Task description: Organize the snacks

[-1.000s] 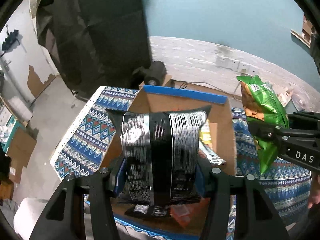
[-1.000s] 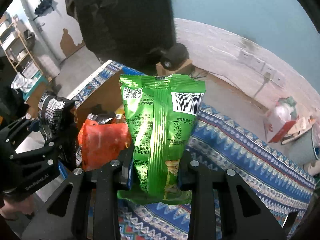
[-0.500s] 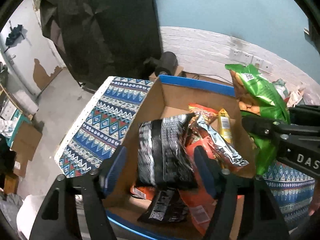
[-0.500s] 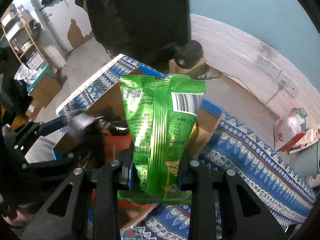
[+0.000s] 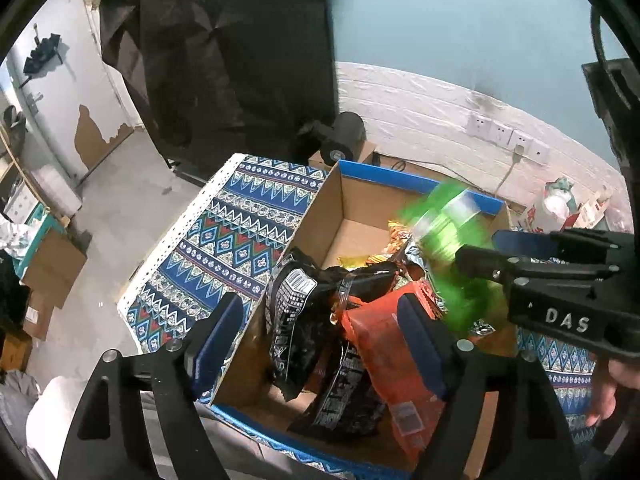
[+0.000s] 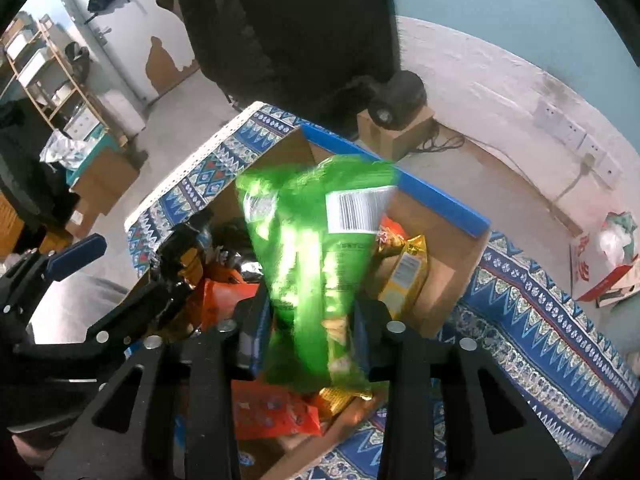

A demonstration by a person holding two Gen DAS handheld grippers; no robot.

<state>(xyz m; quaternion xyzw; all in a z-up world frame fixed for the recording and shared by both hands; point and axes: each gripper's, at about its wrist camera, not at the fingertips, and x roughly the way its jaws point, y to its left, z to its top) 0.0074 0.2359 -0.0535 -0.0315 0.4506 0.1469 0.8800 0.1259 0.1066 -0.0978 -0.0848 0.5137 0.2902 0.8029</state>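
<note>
The green snack bag (image 6: 316, 276) hung blurred between the opening jaws of the right gripper (image 6: 310, 332), long axis upright, apparently slipping free above the cardboard box (image 6: 440, 272). The left gripper (image 5: 320, 344) was released and opening, empty, over the black packet (image 5: 292, 320) already in the box. Beneath lay a patterned cloth (image 5: 228, 240); beyond, a teal wall (image 5: 460, 20).

Cardboard box (image 5: 320, 216) on patterned cloth (image 5: 224, 248), snack packets (image 5: 384, 344) inside, speaker (image 5: 344, 136) behind box
</note>
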